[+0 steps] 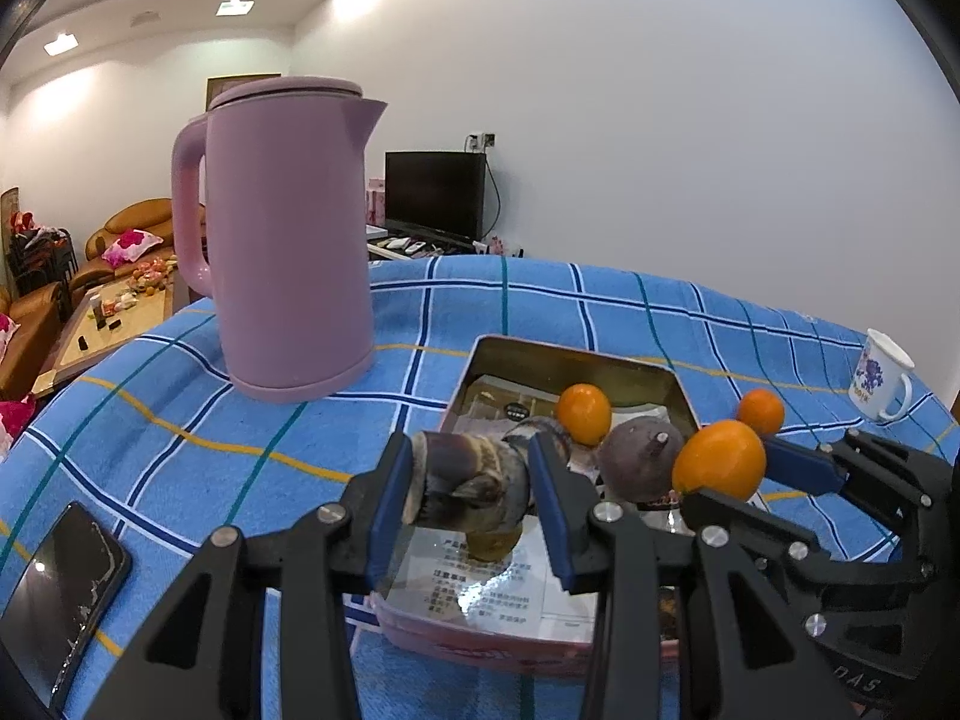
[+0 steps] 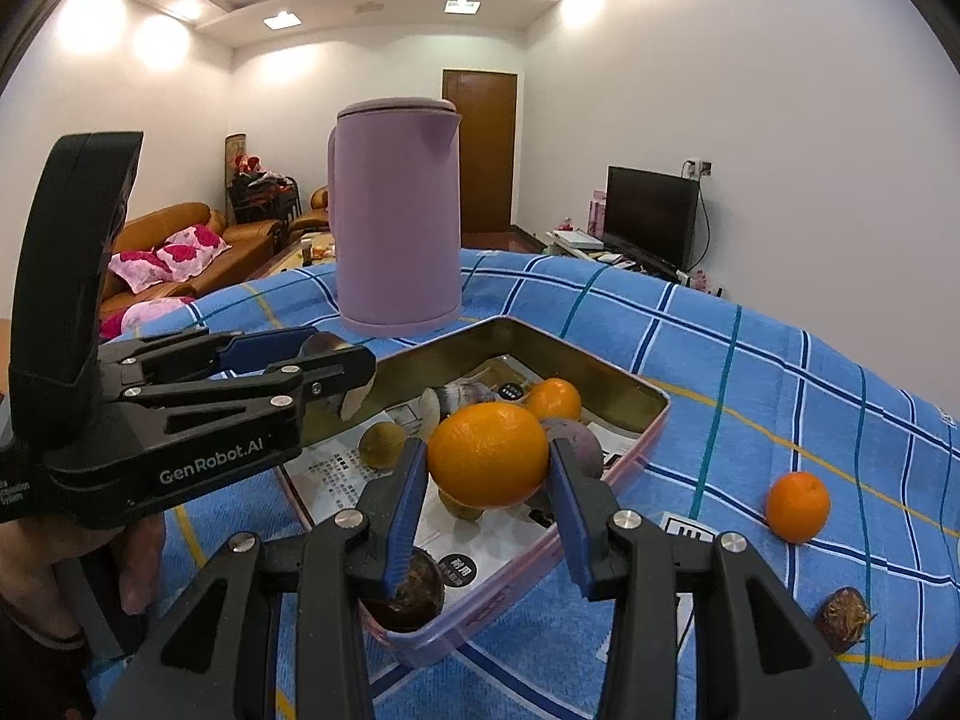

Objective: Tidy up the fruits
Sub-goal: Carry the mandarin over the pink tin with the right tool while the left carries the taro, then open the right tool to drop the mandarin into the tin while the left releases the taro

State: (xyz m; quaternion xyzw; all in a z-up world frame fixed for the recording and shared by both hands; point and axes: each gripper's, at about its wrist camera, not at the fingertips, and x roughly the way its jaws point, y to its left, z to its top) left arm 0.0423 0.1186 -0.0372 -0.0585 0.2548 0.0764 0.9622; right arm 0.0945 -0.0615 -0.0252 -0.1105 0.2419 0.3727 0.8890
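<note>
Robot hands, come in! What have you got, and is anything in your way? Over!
Left gripper clamps brown shoot. Right gripper clamps orange. Both over tin. Path clear; one orange left on cloth.

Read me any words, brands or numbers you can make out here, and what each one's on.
"GenRobot.AI": side of the left gripper.
"DAS": partial letters on the right gripper body.
Paper lining the tin: printed text, too small to read.
Mug: small red lettering, blurred.
Left gripper's rear label: cut off, unreadable.
</note>
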